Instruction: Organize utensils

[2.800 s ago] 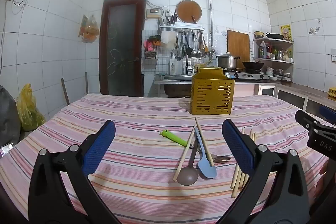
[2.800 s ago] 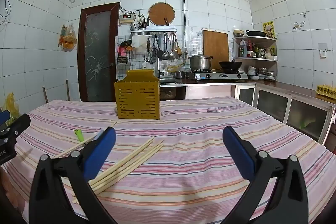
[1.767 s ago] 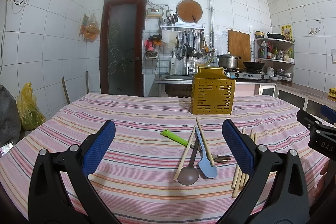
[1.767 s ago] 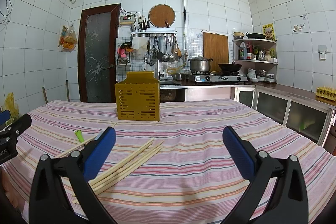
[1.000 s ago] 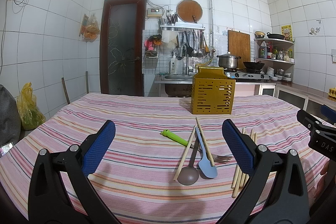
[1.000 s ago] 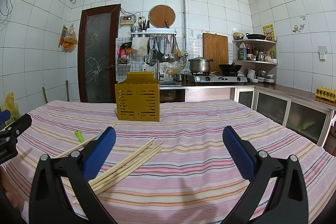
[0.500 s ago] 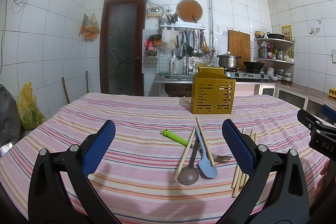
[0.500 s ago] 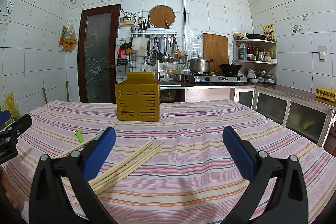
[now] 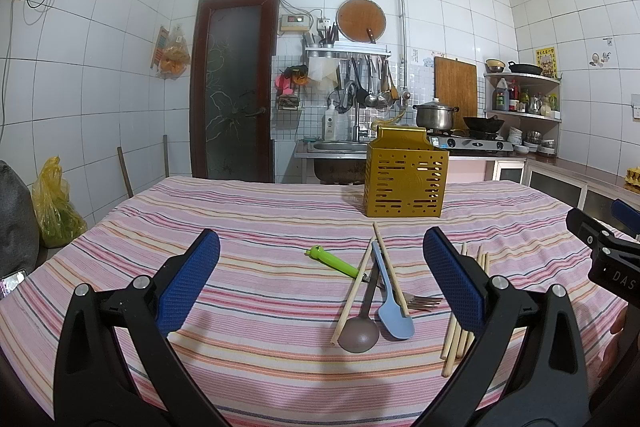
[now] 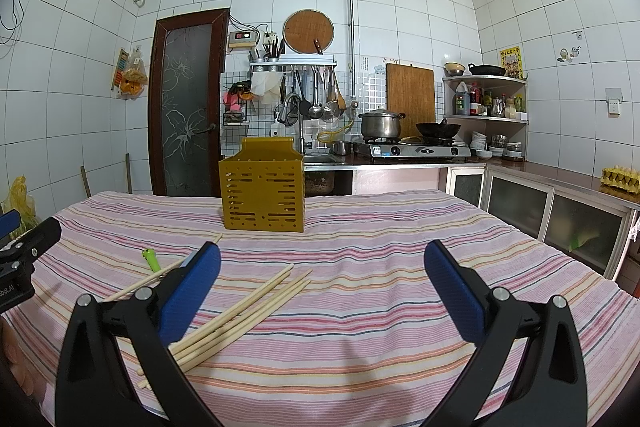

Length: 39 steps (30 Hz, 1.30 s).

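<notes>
Utensils lie loose at centre frame on the striped table (image 9: 248, 291): brown spoon (image 9: 360, 333), blue spatula (image 9: 394, 319), green-handled fork (image 9: 338, 263), two crossed chopsticks (image 9: 354, 289). More chopsticks (image 10: 244, 311) lie bundled lower left in the right view. Yellow slotted utensil holder (image 9: 405, 183) stands upright behind them. Left gripper (image 9: 320, 283) and right gripper (image 10: 322, 285): jaws spread wide, holding nothing.

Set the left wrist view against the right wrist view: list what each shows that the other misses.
Left wrist only: the brown spoon, blue spatula and fork.
Right wrist only: the egg tray on the counter.
Both: the yellow utensil holder, green handle, loose chopsticks, striped tablecloth, and open grippers: left, right.
</notes>
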Each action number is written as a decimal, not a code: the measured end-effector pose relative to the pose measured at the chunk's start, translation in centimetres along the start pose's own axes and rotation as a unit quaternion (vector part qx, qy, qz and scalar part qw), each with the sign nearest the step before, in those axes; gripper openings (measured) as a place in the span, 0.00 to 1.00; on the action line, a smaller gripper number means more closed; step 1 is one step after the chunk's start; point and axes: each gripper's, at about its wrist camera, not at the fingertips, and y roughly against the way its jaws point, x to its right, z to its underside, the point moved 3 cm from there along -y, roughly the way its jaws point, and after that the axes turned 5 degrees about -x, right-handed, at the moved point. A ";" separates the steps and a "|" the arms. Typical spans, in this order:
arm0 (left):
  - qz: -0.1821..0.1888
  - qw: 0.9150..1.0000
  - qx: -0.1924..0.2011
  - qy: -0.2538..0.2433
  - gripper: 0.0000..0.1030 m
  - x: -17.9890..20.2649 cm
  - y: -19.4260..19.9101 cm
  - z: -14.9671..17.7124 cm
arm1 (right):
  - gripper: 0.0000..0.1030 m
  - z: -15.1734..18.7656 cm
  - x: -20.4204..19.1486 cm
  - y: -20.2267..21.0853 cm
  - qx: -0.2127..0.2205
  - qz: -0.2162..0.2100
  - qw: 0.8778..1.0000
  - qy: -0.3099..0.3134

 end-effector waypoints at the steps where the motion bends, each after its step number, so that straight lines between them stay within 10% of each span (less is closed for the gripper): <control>1: 0.000 1.000 0.000 0.000 0.95 0.0 0.0 0.0 | 0.96 0.0 0.0 0.0 0.000 0.000 1.000 0.000; 39: -0.010 0.999 -0.042 -0.002 0.95 0.0 -1.9 0.5 | 0.96 0.0 0.4 -1.1 -0.016 -0.009 1.000 -0.003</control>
